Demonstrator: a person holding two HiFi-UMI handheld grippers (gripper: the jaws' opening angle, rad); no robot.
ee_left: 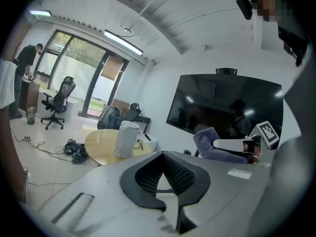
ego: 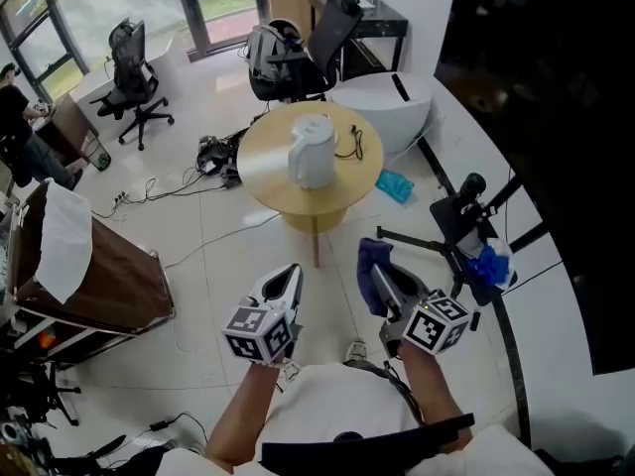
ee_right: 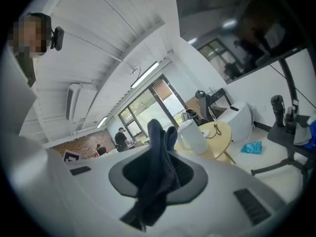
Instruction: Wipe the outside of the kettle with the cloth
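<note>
Step in hand: approach. Judging by the gap, wiping has not begun; both tools are held well short of the kettle.
Kettle: the white kettle stands upright near the middle of the round yellow worktop, well apart from both tools.
Right tool: the right tool is clamped on a dark blue cloth, which is bunched between the jaws with a fold poking out past the tips.
Left tool: the left tool has its jaws closed together with nothing between them.
Doing it well: bring the loose fold of the cloth flat against the kettle's side wall rather than the hard jaw tips. Wipe in overlapping strokes around the body. The closed left tool could brace the kettle's top or far side so it does not slide or tip.
Watch for: a black cable lies on the worktop just beside the kettle and could snag a sweeping cloth.
Kettle's contents: its lid looks closed, so I cannot tell whether any water is inside. Treat it as possibly filled and push gently.
</note>
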